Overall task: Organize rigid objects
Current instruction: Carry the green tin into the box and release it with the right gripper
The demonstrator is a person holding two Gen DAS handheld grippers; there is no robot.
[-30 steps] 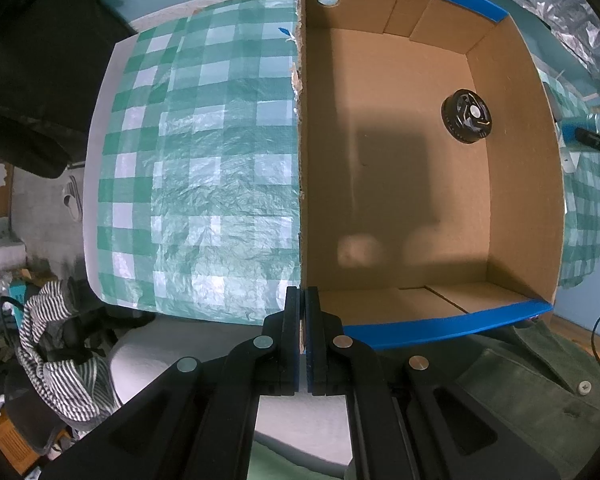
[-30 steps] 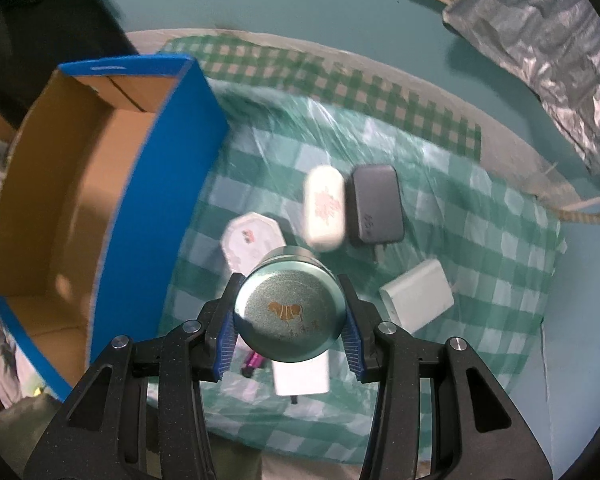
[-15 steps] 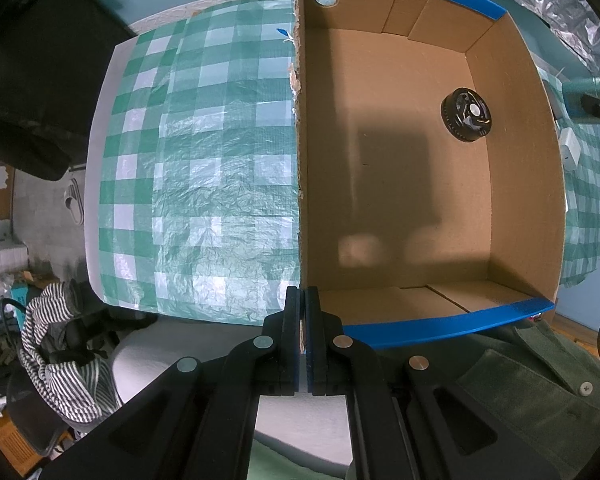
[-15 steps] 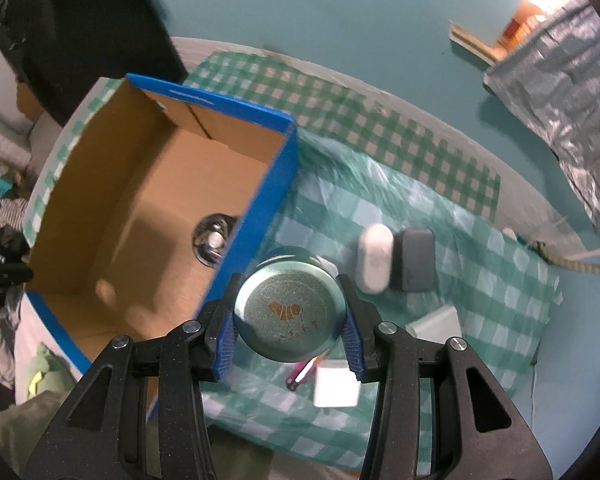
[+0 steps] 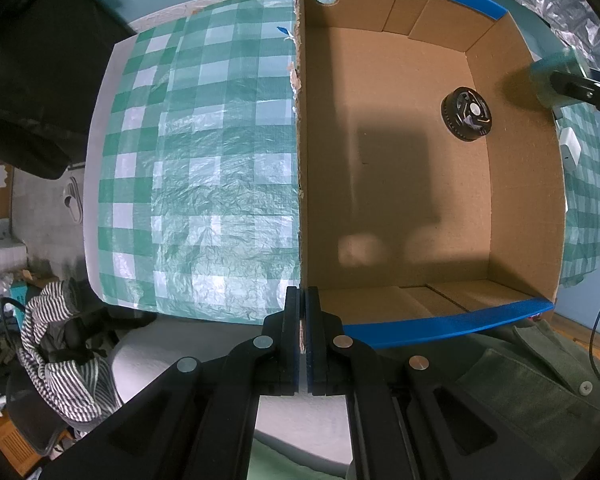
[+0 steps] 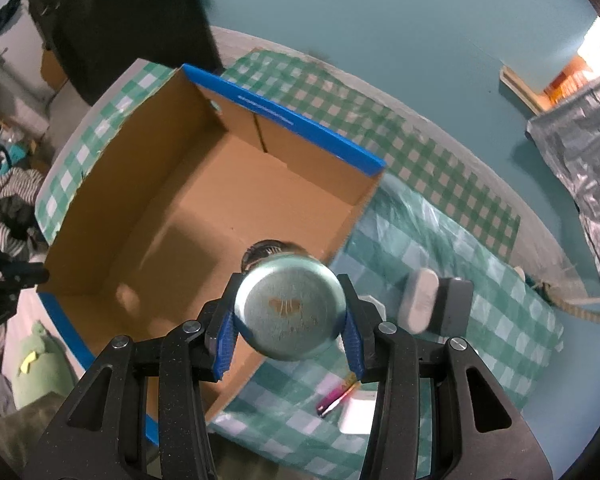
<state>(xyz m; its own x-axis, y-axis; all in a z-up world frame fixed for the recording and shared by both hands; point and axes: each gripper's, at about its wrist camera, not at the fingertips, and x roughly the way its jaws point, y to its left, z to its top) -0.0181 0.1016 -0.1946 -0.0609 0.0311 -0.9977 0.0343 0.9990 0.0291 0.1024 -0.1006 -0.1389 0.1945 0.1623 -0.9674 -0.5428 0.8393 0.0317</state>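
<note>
My right gripper (image 6: 290,316) is shut on a round teal tin (image 6: 290,312) and holds it above the near right wall of the open cardboard box (image 6: 180,216). The tin also shows in the left wrist view (image 5: 556,80), over the box's right edge. My left gripper (image 5: 302,336) is shut on the box's left wall (image 5: 302,200) at its near corner. A black round part (image 5: 466,114) lies on the box floor; in the right wrist view the tin hides most of it.
On the green checked cloth (image 6: 440,248) right of the box lie a white oval case (image 6: 420,304), a dark grey adapter (image 6: 454,308), a pink pen (image 6: 336,400) and a white charger (image 6: 356,416). Striped clothing (image 5: 56,344) lies beyond the table's left edge.
My right gripper has carried the tin left and up, from above the loose items on the cloth to over the box's right wall. The left gripper has stayed clamped on the box.
</note>
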